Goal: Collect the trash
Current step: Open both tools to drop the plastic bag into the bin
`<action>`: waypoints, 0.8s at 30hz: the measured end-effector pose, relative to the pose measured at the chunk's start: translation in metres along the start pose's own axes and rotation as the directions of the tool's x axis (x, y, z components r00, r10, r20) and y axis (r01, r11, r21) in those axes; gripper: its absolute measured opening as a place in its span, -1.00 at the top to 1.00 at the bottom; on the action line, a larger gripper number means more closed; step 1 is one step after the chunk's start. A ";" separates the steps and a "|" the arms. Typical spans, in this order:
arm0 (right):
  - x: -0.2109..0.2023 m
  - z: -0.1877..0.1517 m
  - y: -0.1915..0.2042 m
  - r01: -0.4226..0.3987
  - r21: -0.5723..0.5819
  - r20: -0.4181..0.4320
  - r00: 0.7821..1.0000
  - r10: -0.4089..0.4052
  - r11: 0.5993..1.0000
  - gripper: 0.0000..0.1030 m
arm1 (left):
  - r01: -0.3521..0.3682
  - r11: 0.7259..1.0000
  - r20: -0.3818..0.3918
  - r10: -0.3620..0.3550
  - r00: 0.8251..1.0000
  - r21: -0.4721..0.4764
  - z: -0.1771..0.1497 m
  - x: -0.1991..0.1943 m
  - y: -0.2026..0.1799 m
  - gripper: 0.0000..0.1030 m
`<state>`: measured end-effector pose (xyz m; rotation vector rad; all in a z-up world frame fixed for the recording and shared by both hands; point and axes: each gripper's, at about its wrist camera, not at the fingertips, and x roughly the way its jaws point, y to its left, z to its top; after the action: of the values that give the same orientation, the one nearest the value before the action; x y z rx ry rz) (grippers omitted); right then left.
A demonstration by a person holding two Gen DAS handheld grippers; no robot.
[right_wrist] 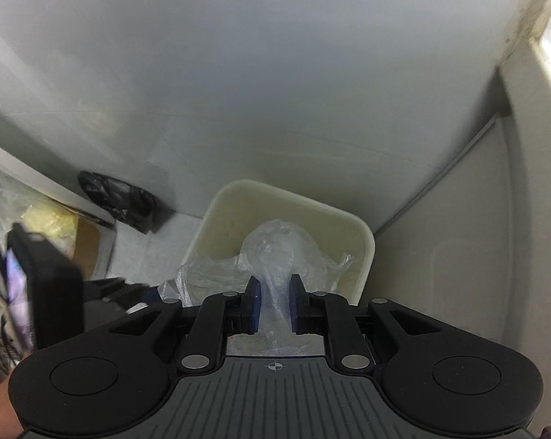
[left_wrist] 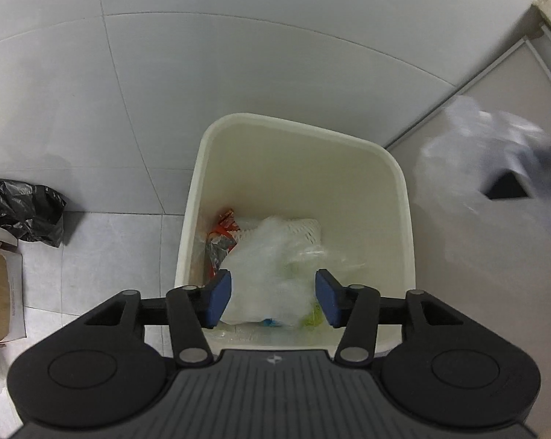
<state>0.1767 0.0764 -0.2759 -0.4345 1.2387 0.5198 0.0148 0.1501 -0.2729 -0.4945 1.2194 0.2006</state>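
Left gripper (left_wrist: pixel 273 298) hangs spread above the bin (left_wrist: pixel 400 197), wrappers and a clear bag (left_wrist: pixel 272 267) already lying below it; right gripper (right_wrist: pixel 274 305) pinches another plastic bag (right_wrist: pixel 275 252), apparently next to go in.

my left wrist view looks steeply down, close over the bin (left_wrist: pixel 297 168); my right wrist view looks down from farther back. both share bin (right_wrist: pixel 290 212) and black bag (left_wrist: pixel 23 208).

Cream bin (left_wrist: pixel 217 168), black bag (left_wrist: pixel 23 208), orange-red wrapper (left_wrist: pixel 226 225)
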 end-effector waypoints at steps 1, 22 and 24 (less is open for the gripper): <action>0.004 0.001 0.000 0.000 0.000 -0.007 1.000 0.000 1.000 0.70 | -0.001 1.000 -0.001 0.001 1.000 -0.002 0.003 0.001 -0.003 -0.03; 0.007 0.008 0.000 0.002 0.028 -0.024 1.000 -0.001 1.000 -0.35 | -0.015 1.000 0.000 0.015 1.000 0.013 -0.004 0.003 -0.008 -0.49; 0.002 0.007 -0.002 0.001 0.032 -0.019 1.000 -0.001 0.999 -0.36 | -0.018 1.000 0.004 0.018 1.000 0.019 -0.004 0.001 -0.009 -0.50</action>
<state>0.1836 0.0791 -0.2763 -0.4141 1.2635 0.4954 0.0152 0.1400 -0.2728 -0.4668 1.2209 0.2053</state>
